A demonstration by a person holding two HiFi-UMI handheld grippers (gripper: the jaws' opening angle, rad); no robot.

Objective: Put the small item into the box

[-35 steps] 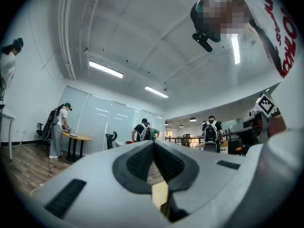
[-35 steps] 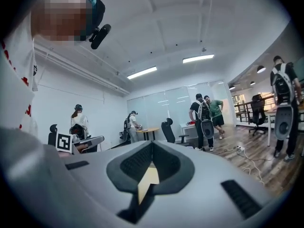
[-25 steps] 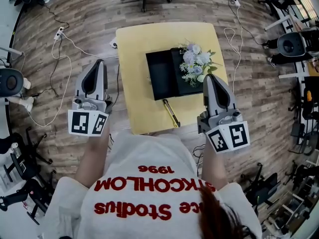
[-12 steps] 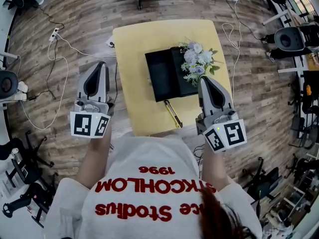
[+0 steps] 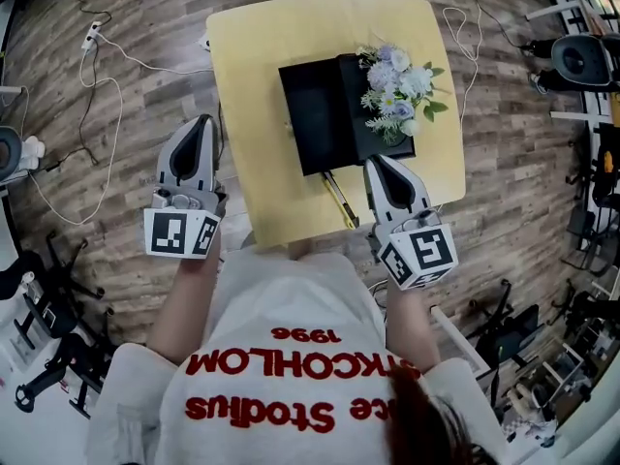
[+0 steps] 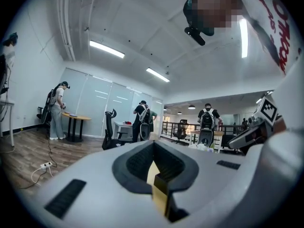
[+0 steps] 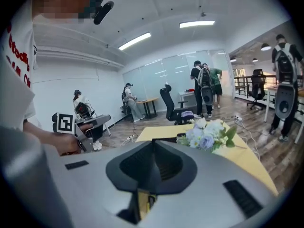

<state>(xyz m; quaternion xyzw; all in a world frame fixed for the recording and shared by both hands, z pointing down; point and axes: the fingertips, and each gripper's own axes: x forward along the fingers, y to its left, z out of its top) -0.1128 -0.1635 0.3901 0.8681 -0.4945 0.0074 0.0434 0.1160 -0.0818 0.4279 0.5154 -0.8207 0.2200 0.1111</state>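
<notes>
Yellow table (image 5: 252, 56) bears a black box (image 5: 315, 114), flowers (image 5: 397, 90) and a small item (image 5: 339, 200).

Black rectangular box (image 5: 315, 114) lying open and flat near the middle of the yellow counter (image 5: 252, 56), slim yellow-and-black small item (image 5: 339, 200) lying flat just beside the box's near edge, angled towards the counter's near edge

Yellow counter (image 5: 252, 85) upper centre, black box (image 5: 315, 114) open on it, flowers (image 5: 397, 90) on box's right half. Small yellow-black item (image 5: 339, 200) just below box. Left tongs (image 5: 199, 124) over floor left of counter, right tongs (image 5: 376, 163) beside item, jaws together
</notes>
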